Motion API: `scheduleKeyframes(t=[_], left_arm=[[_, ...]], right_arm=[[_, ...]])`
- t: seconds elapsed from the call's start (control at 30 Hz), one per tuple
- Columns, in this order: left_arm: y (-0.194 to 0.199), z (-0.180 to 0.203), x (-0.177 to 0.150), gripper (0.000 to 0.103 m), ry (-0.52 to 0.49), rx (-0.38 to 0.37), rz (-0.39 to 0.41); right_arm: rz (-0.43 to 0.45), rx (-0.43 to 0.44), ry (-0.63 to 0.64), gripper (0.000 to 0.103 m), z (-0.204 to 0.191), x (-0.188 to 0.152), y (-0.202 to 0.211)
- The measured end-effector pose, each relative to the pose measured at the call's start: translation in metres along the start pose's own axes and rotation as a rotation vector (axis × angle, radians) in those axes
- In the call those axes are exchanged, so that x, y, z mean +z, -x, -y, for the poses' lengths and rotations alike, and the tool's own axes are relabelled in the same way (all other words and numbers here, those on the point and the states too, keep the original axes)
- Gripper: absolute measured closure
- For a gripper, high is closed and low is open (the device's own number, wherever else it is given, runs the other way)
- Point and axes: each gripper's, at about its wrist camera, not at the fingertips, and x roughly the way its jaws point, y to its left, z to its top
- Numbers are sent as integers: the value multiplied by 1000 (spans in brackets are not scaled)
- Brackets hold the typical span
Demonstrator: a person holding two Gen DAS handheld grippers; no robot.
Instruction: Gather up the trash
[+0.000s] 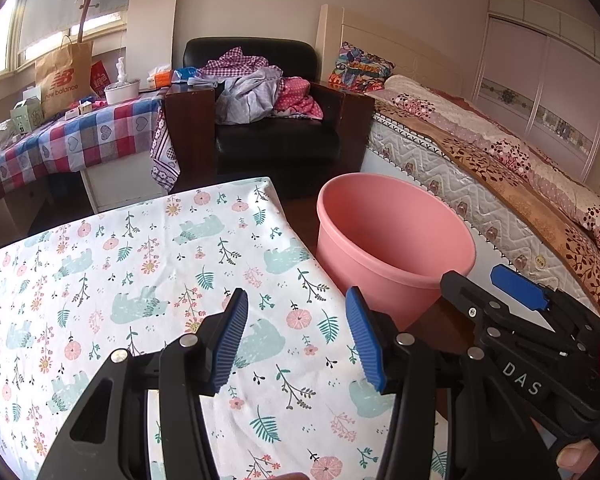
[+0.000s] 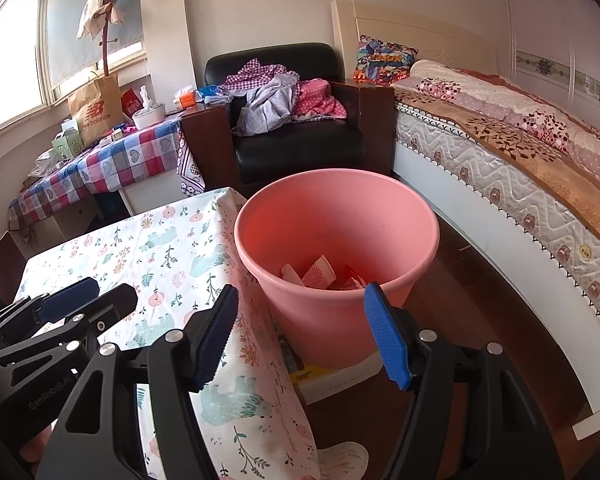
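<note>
We hold both claws released and carrying nothing: the left claw hovers over the near right part of the desk with its floral cloth, and the right claw hangs just near of the pink bin, its jaws wide apart. The bin stands on the floor, just right of the desk and left of the bed. Some trash already lies at the bottom of it, a few pale and red scraps. We see no loose trash on the part of the desk cloth that shows, so we judge the desk may be done, though its near edge is hidden behind our own claws.

What could go wrong from here? The cloth hangs over the desk's right edge, touching or nearly touching the bin's side, and a claw sweeping low there could snag the fabric and drag it. The bin looks light, and a knock on its rim from the right claw could tip it and spill the scraps onto the floor. The two claws sit close together, so turning either one carelessly may clash them. Something pale lies on the floor below the cloth's hem; we cannot tell whether it is missed trash.
</note>
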Motion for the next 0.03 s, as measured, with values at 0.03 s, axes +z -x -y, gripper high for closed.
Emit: scheduleKeyframes(t=[0.03], left_arm=[[0,-1,0,52,1,0,0]], right_arm=[[0,1,1,37,0,0,0]])
